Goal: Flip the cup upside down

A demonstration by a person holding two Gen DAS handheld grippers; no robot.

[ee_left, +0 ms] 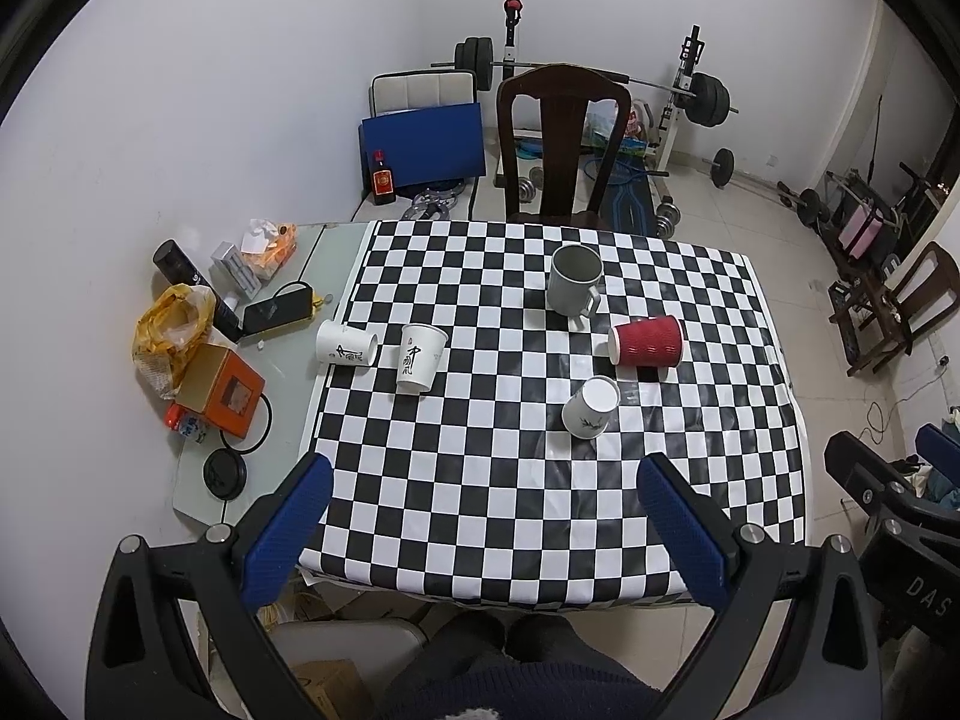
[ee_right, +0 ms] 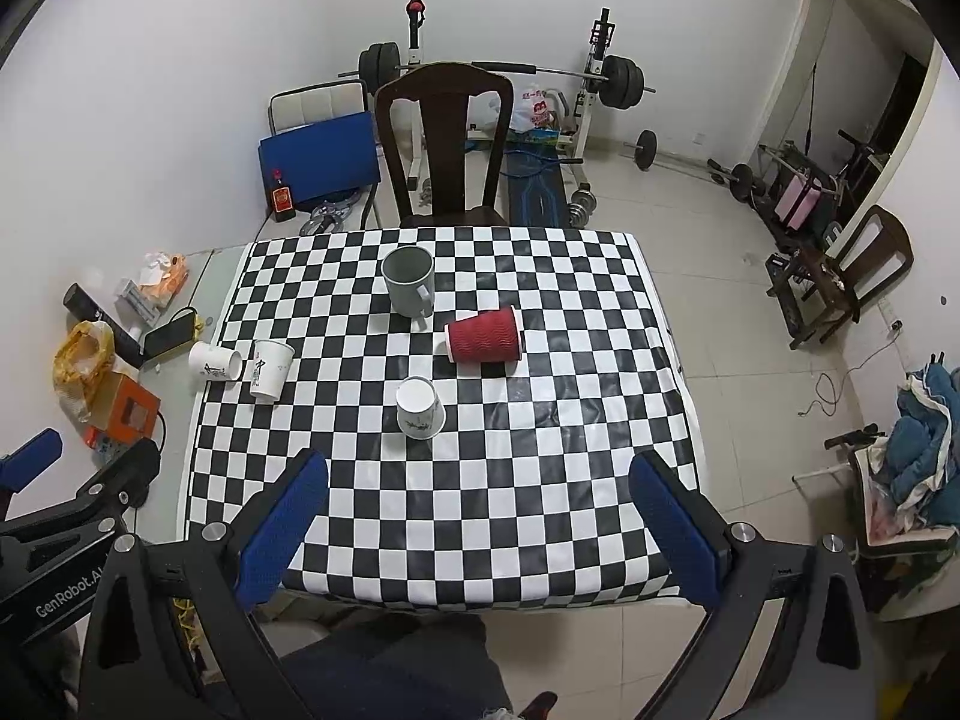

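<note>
On the checkered tablecloth [ee_left: 480,480] stand a grey mug [ee_left: 573,281] upright, a white paper cup [ee_left: 421,357] upright, and a small white cup [ee_left: 591,407] bottom up. A red ribbed cup [ee_left: 647,341] and another white paper cup [ee_left: 347,343] lie on their sides. The right wrist view shows the mug [ee_right: 409,281], red cup [ee_right: 483,336], small cup [ee_right: 420,408] and white cups [ee_right: 271,369] [ee_right: 215,361]. My left gripper [ee_left: 483,528] and right gripper [ee_right: 477,525] are open and empty, above the near table edge.
A dark wooden chair [ee_left: 561,144] stands at the far side. Clutter lies on the bare table left of the cloth: an orange box [ee_left: 222,390], a yellow bag [ee_left: 171,324], a black phone [ee_left: 276,309]. Weights and a barbell rack [ee_left: 690,90] stand behind.
</note>
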